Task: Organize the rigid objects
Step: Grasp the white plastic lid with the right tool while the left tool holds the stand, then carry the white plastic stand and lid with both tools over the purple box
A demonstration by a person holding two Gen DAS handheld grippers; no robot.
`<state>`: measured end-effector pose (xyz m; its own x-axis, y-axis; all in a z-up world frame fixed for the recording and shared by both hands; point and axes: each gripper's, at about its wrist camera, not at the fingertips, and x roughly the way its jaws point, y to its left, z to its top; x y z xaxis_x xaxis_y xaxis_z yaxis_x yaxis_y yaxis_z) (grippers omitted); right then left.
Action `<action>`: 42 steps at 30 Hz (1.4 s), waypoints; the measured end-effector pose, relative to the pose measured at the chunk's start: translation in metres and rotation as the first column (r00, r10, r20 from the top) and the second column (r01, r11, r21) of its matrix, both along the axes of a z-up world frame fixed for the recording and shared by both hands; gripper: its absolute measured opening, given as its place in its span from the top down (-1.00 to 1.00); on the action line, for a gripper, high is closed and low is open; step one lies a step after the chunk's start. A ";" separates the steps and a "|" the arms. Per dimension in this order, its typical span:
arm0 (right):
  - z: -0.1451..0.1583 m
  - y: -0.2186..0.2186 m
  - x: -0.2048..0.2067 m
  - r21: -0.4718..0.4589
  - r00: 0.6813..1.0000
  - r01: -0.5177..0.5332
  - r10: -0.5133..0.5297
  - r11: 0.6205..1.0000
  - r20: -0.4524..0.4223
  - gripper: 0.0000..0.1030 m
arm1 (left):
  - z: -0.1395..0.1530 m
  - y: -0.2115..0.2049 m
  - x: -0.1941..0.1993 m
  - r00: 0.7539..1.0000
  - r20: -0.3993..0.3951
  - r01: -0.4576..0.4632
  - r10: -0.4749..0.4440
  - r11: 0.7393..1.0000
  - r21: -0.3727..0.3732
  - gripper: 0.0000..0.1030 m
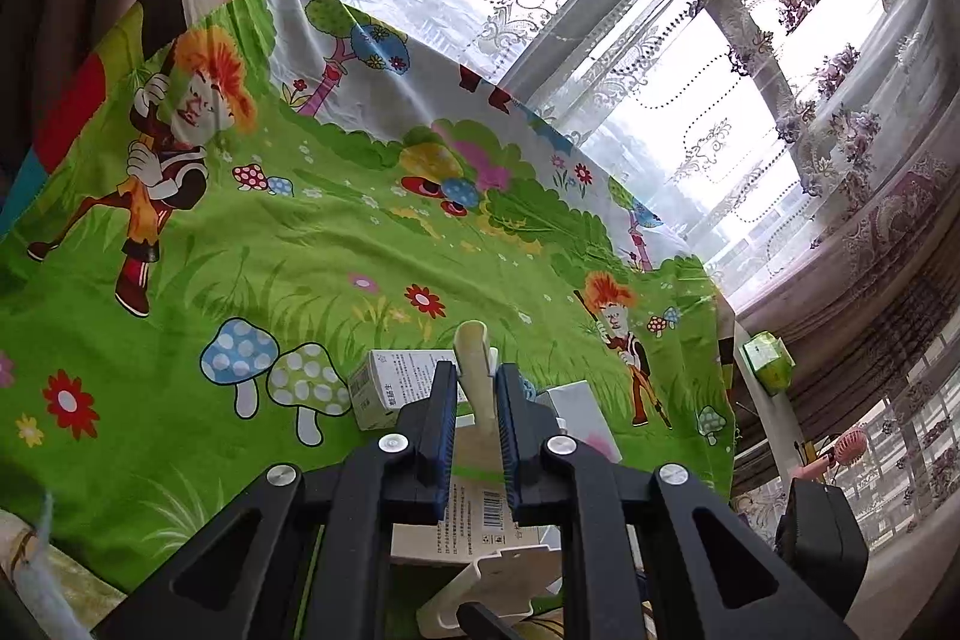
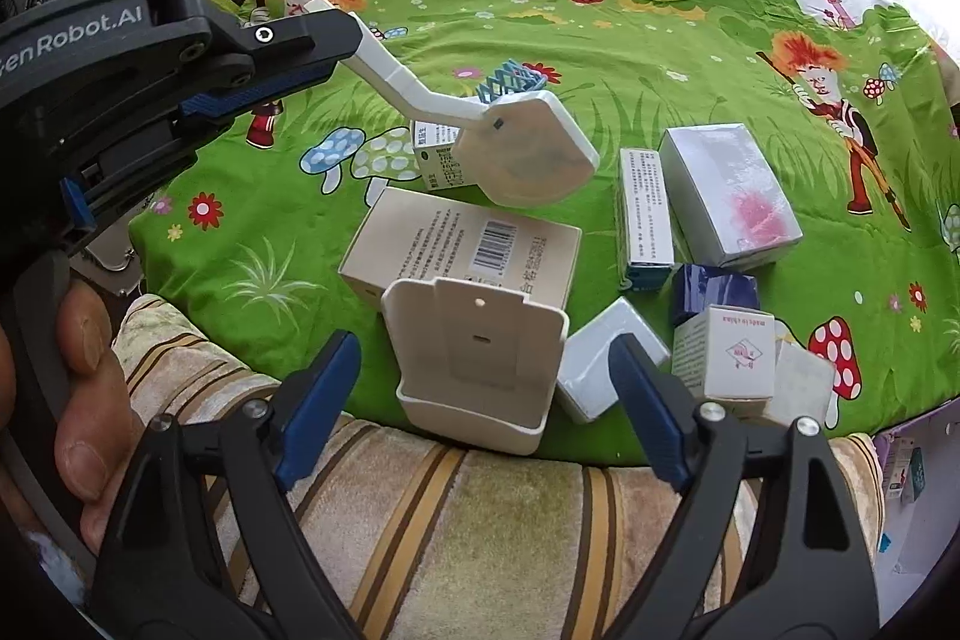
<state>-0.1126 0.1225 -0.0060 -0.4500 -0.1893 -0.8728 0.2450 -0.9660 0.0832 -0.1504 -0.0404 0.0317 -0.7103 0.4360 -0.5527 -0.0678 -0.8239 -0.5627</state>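
The left hand-held gripper (image 1: 474, 394) was seen closed on the cream-white plastic handle of a brush-like tool (image 2: 420, 91), whose flat, rounded white head was held up in the air above the boxes, with a bit of light-blue lattice showing behind it. In the left wrist view the handle (image 1: 474, 370) was pinched between the blue-padded fingers (image 1: 441, 436) and stuck out past their tips. A person's hand (image 2: 84, 382) was wrapped around that gripper's grip at the near left.

The right hand-held gripper (image 2: 480, 406) was held wide, nothing pressed between its pads. Its fingers (image 2: 318, 400) stood on either side of a white plastic wall-holder with an open pocket (image 2: 474, 364), which lay at the near edge of the surface without being touched by them.

The surface was covered with a green cartoon-printed cloth (image 2: 600, 58). A beige cardboard box with a barcode (image 2: 462, 244) lay just beyond the holder, touching it. To the right, a tall narrow white box with small print (image 2: 645, 220) lay just beside a larger silver-white box with a pink mark (image 2: 732, 196). Nearer, a dark blue box (image 2: 711, 289), a small white box with a pink logo (image 2: 729, 352) and a plain white box (image 2: 606, 358) were clustered together. A striped beige fabric (image 2: 480, 520) lay at the near side.
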 end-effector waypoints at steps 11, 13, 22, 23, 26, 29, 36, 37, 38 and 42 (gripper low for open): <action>-0.011 -0.003 -0.005 0.056 1.000 0.029 -0.030 0.998 0.002 -0.33 | 0.009 -0.006 0.014 0.997 -0.054 -0.051 0.048 0.997 -0.051 0.73; -0.010 0.001 -0.004 0.034 0.999 0.035 -0.035 0.999 -0.003 -0.32 | 0.011 -0.008 0.017 0.996 -0.062 -0.062 0.059 0.997 -0.045 0.73; 0.012 0.013 0.015 -0.048 0.993 0.038 -0.043 0.998 -0.113 -0.32 | 0.028 -0.005 0.031 0.988 -0.125 -0.089 0.085 0.996 -0.029 0.73; 0.016 0.014 0.017 -0.055 0.991 0.035 -0.042 0.998 -0.128 -0.32 | 0.031 -0.005 0.033 0.988 -0.132 -0.089 0.085 0.996 -0.028 0.73; 0.025 0.020 0.025 -0.074 0.985 0.033 -0.045 0.997 -0.168 -0.32 | 0.039 -0.002 0.038 0.985 -0.149 -0.089 0.085 0.996 -0.020 0.73; 0.032 0.030 0.029 -0.091 0.981 0.041 -0.057 0.995 -0.184 -0.32 | 0.047 0.004 0.045 0.984 -0.160 -0.079 0.075 0.997 -0.019 0.73; 0.047 0.065 0.046 -0.122 0.970 0.087 -0.112 0.989 -0.215 -0.31 | 0.060 0.034 0.056 0.985 -0.173 -0.019 0.014 0.999 -0.027 0.73; 0.049 0.071 0.048 -0.126 0.968 0.098 -0.124 0.987 -0.217 -0.31 | 0.061 0.039 0.057 0.985 -0.173 -0.006 0.001 1.000 -0.029 0.73; 0.050 0.077 0.050 -0.133 0.966 0.107 -0.134 0.985 -0.219 -0.31 | 0.062 0.045 0.057 0.985 -0.171 0.007 -0.012 1.000 -0.029 0.73; 0.054 0.104 0.060 -0.163 0.960 0.141 -0.176 0.976 -0.220 -0.31 | 0.065 0.069 0.061 0.984 -0.166 0.053 -0.059 0.998 -0.038 0.73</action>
<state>-0.0524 0.2263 0.0478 -0.6711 -0.2152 -0.7095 0.1188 -0.9758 0.1836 -0.0898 0.0288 0.0968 -0.7689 0.4609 -0.4432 -0.2052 -0.8343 -0.5118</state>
